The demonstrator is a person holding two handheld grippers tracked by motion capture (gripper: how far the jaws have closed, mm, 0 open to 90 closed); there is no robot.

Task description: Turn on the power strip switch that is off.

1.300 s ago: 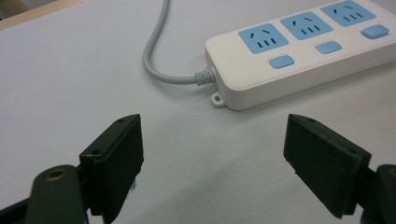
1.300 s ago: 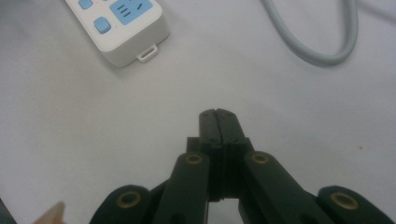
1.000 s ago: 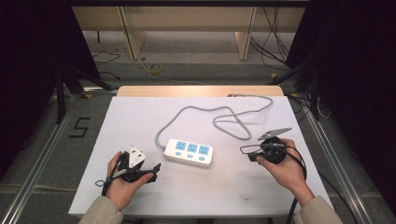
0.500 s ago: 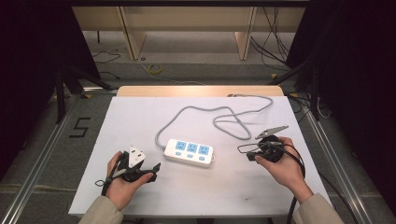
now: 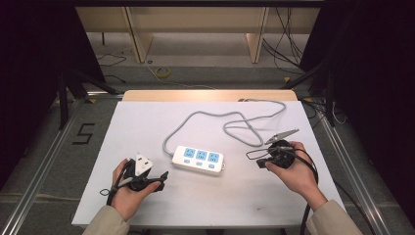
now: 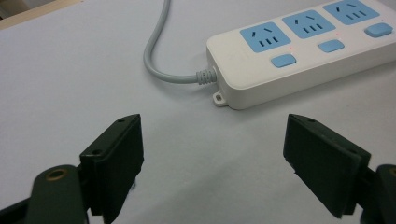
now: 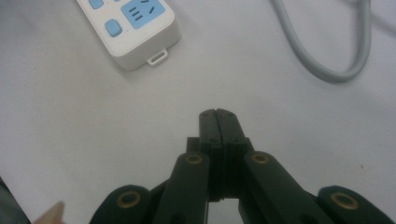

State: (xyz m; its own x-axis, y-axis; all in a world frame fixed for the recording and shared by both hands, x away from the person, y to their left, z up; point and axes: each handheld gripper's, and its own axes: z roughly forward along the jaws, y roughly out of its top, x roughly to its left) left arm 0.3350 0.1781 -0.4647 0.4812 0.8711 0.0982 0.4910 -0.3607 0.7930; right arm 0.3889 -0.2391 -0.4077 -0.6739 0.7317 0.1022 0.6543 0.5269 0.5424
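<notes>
Power strip (image 5: 198, 159) lies flat on the white table (image 5: 147, 122), between your two grippers and apart from both. Its three blue sockets face up, and its grey cable (image 5: 215, 120) leaves the strip's left end and loops away behind it toward the far edge.

Your left gripper (image 6: 212, 158) sits just off the strip's cable end with its jaws spread wide and nothing between them. Your right gripper (image 7: 219, 114) is off the strip's other end, jaws pressed together on nothing, so you would have to spread them before any grasp.

Expect the strip to be a rigid plastic box, fairly light, with a smooth shell that could slip under the pads. I would take it across its narrow width, pads on the two long side walls, near the middle of the body or toward the cable end, and keep clear of the switch buttons (image 6: 283, 60). The small mounting tab (image 6: 218, 98) is probably too thin to hold by.

The cable looks stiff and springy; it may drag or swing the strip when you lift it.
</notes>
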